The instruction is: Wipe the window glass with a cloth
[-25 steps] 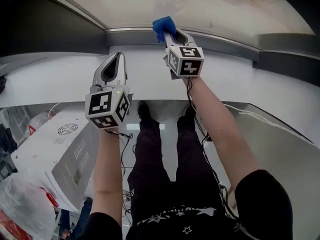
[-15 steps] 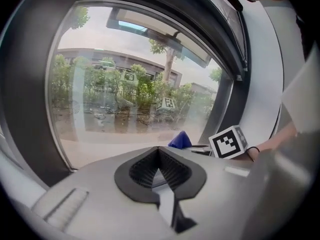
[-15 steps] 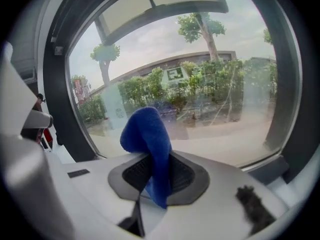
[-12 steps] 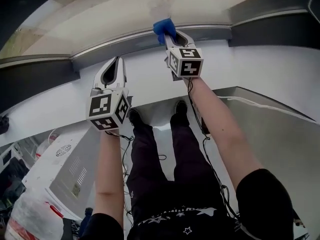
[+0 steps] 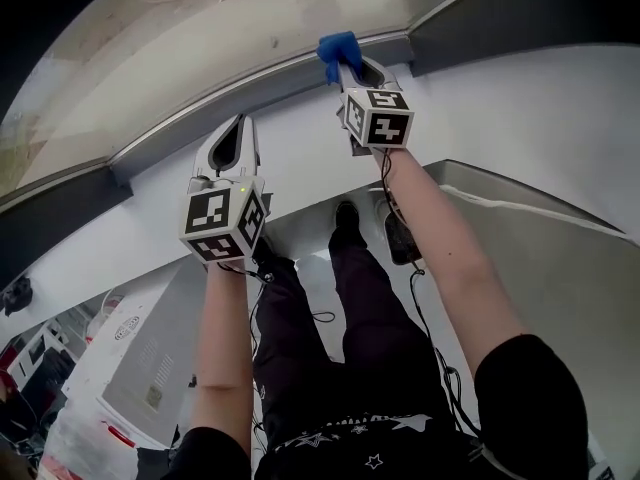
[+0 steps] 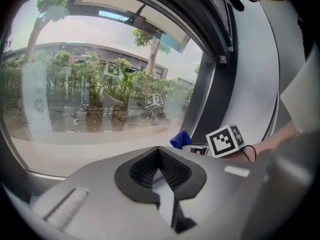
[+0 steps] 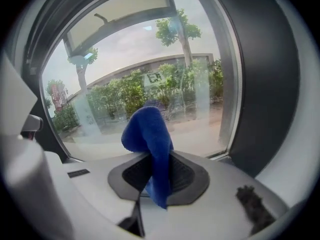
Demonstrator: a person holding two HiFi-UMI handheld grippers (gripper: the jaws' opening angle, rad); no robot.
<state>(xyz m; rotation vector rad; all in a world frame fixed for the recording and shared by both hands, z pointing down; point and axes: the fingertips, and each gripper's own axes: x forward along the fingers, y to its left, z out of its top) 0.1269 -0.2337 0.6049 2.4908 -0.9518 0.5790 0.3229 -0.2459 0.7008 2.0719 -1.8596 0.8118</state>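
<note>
The window glass fills the top of the head view, with a dark frame below it. My right gripper is shut on a blue cloth, held up at the glass's lower edge near the frame's corner. In the right gripper view the blue cloth stands folded up out of the jaws before the glass; whether it touches the glass I cannot tell. My left gripper hangs lower left, shut and empty, pointing at the frame. Its own view shows the shut jaws with the cloth beyond them.
A white sill and wall run under the window. A dark upright frame post borders the pane on the right. A white appliance stands on the floor at lower left. Cables trail down by the person's legs.
The head view has swung, so the window frame now slants up to the right. The right gripper with the cloth sits slightly further right along the lower frame. Both grippers stay shut.
</note>
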